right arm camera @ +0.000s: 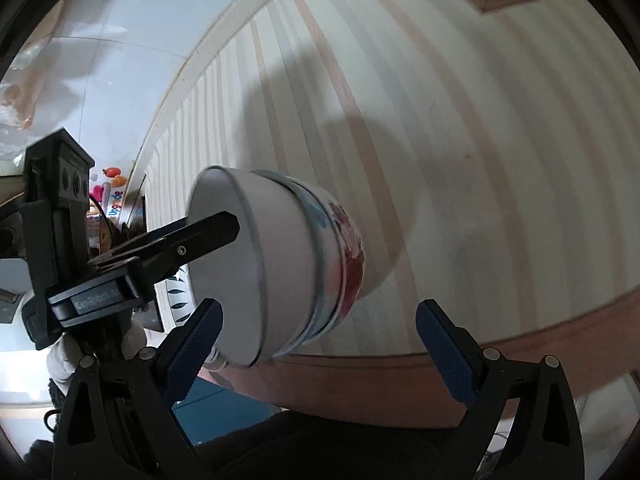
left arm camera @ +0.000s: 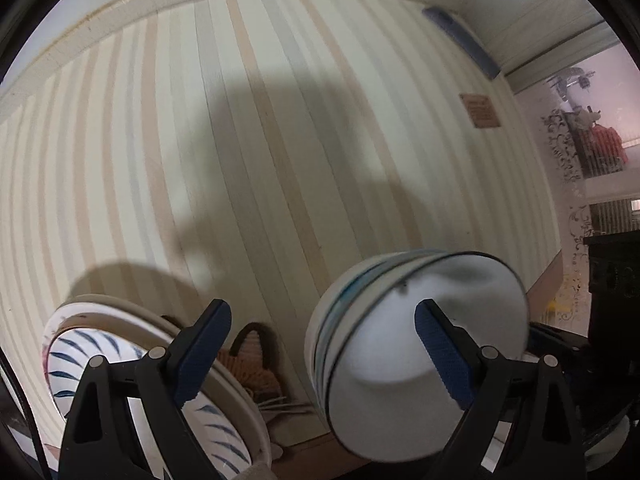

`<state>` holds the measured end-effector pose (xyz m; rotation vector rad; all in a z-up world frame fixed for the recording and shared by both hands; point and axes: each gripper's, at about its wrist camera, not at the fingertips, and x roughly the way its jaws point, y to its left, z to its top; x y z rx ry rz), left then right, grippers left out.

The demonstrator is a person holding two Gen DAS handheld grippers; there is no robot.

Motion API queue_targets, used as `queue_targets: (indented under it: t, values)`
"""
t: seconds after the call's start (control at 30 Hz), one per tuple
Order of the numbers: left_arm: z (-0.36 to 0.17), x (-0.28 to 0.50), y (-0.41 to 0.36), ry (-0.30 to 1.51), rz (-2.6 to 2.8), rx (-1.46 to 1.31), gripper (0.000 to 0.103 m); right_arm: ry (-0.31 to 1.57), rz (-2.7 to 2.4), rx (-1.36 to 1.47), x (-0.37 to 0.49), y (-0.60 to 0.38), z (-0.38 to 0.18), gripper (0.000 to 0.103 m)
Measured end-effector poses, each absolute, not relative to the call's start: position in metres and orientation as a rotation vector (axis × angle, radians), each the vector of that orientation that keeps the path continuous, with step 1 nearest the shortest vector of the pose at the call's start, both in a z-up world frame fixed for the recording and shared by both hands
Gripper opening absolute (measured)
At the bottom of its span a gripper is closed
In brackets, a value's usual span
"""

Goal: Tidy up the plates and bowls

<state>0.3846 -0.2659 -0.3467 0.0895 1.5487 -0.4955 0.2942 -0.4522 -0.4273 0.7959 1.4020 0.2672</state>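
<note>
A stack of white bowls (left arm camera: 400,380) with blue and red floral outsides lies tilted and motion-blurred over the striped surface (left arm camera: 240,160). My left gripper (left arm camera: 323,304) is open, and its right finger (left arm camera: 440,352) sits in front of the top bowl's inside. In the right wrist view the bowls (right arm camera: 300,240) open toward the left gripper (right arm camera: 228,222), which has a finger across the rim. My right gripper (right arm camera: 319,303) is open, its left finger (right arm camera: 196,340) by the lower rim. Whether the bowls rest on the surface I cannot tell. Stacked plates (left arm camera: 80,356) with blue leaf marks stand at left.
A brown cat-shaped woven mat (left arm camera: 250,364) lies between the plates and the bowls. A blue bar (left arm camera: 464,40) and a brown label (left arm camera: 480,110) sit at the far right of the striped surface. Its wooden edge (right arm camera: 400,380) runs below. Dark furniture (left arm camera: 612,280) stands at right.
</note>
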Motion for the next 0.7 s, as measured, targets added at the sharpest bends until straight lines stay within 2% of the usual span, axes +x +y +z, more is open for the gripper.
queue_targets:
  t: [0.3,0.37,0.43,0.5,0.57,0.63,0.7]
  values:
    - [-0.367,0.392,-0.266,1.636,-0.492,0.034,0.094,1.416,0.349,0.938,0.313,-0.449,-0.470,0.099]
    - [-0.368,0.393,-0.266,1.634,-0.508,0.019,0.091,1.424,0.360,0.956,0.315,-0.446,-0.476,0.099]
    - [-0.367,0.393,-0.266,1.629,-0.520,0.004,0.086,1.424,0.371,0.969,0.319,-0.446,-0.478,0.095]
    - [-0.365,0.393,-0.267,1.619,-0.539,-0.031,0.076,1.430,0.377,0.969,0.322,-0.443,-0.481,0.081]
    - [-0.365,0.392,-0.268,1.624,-0.553,-0.049,0.063,1.422,0.386,0.988,0.325,-0.443,-0.484,0.073]
    - [-0.365,0.391,-0.271,1.632,-0.575,-0.062,0.056,1.418,0.376,0.980,0.325,-0.444,-0.484,0.070]
    - [-0.362,0.389,-0.274,1.615,-0.565,-0.047,0.056,1.416,0.378,0.982,0.326,-0.443,-0.486,0.070]
